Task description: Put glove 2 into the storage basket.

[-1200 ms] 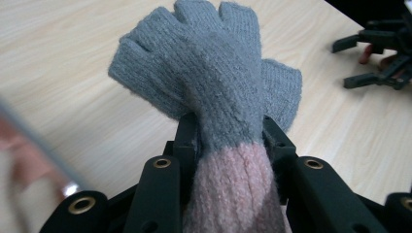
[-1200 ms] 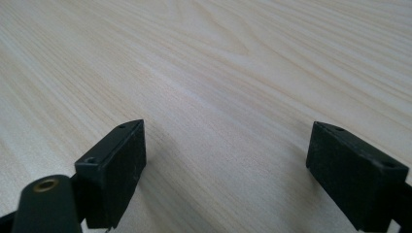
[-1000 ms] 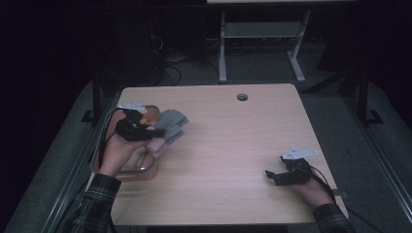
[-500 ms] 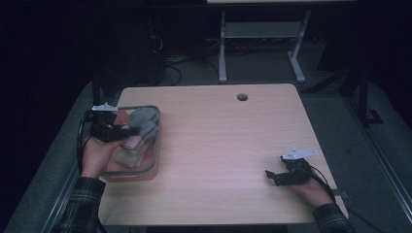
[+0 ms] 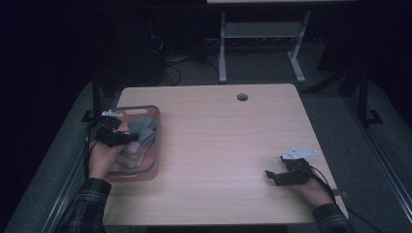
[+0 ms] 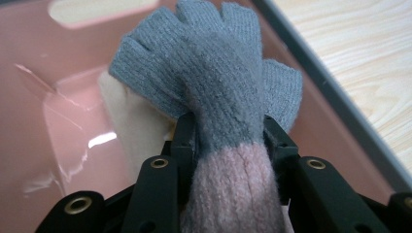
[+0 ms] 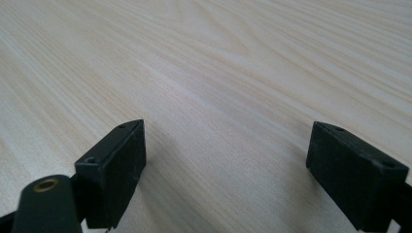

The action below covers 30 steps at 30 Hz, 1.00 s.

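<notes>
left gripper [image 6: 228, 145]: clamped on grey-and-pink knitted glove [image 6: 218, 92], over pink plastic basket [image 5: 150, 112] at table's left edge | glove soft, light, probably limp; grip cuff | right gripper [image 7: 228, 165]: jaws wide, empty

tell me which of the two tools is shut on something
The left tool, over the pink basket, is shut on a grey and pink knit glove. The right tool sits open above bare table, its jaws wide apart.
</notes>
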Tool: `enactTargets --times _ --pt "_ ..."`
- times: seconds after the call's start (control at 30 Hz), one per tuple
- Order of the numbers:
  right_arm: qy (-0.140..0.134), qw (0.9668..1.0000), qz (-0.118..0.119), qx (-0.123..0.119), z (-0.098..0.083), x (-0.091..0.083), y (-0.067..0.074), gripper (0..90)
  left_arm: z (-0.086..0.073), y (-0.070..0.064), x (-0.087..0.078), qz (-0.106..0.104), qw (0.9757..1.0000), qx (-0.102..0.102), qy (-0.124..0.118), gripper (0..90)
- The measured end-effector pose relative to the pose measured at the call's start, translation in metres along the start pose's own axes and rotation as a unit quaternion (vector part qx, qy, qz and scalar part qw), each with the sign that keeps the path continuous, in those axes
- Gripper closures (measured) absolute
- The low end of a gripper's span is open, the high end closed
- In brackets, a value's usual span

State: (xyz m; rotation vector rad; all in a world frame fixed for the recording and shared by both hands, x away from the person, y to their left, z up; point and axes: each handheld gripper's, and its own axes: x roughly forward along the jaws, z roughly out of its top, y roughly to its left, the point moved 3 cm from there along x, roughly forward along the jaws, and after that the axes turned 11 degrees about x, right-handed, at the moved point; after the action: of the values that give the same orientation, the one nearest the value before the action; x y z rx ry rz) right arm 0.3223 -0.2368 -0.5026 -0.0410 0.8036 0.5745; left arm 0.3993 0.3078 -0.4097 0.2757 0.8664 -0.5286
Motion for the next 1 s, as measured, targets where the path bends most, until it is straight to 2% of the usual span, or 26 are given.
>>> enactTargets --times 0.3,0.43,0.57,0.63,0.73,0.87,1.0 --pt "0.0 1.0 0.0 -0.001 0.0 0.0 0.0 13.9 -0.006 -0.002 0.016 0.006 0.9998 0.004 0.017 62.1" --pt "0.0 1.0 0.0 -0.001 0.0 0.0 0.0 13.9 -0.006 -0.002 0.018 0.01 0.9998 0.003 0.019 55.9" --pt "0.0 1.0 0.0 0.0 0.0 0.0 0.0 13.9 -0.003 -0.001 0.014 0.024 0.9995 0.01 0.016 39.6" --pt "0.0 1.0 0.0 0.0 0.0 0.0 0.0 13.9 -0.002 0.001 0.012 0.03 0.9994 0.009 0.015 34.6" --pt "0.0 1.0 0.0 0.0 0.0 0.0 0.0 13.9 0.0 0.004 0.008 0.028 0.9995 0.003 0.011 30.3" --pt "0.0 1.0 0.0 0.0 0.0 0.0 0.0 13.9 0.003 0.005 -0.001 0.029 0.9996 0.005 -0.003 24.1" --pt "0.0 1.0 0.0 0.0 0.0 0.0 0.0 13.9 0.008 0.005 -0.01 0.023 0.9996 0.007 -0.016 23.6"
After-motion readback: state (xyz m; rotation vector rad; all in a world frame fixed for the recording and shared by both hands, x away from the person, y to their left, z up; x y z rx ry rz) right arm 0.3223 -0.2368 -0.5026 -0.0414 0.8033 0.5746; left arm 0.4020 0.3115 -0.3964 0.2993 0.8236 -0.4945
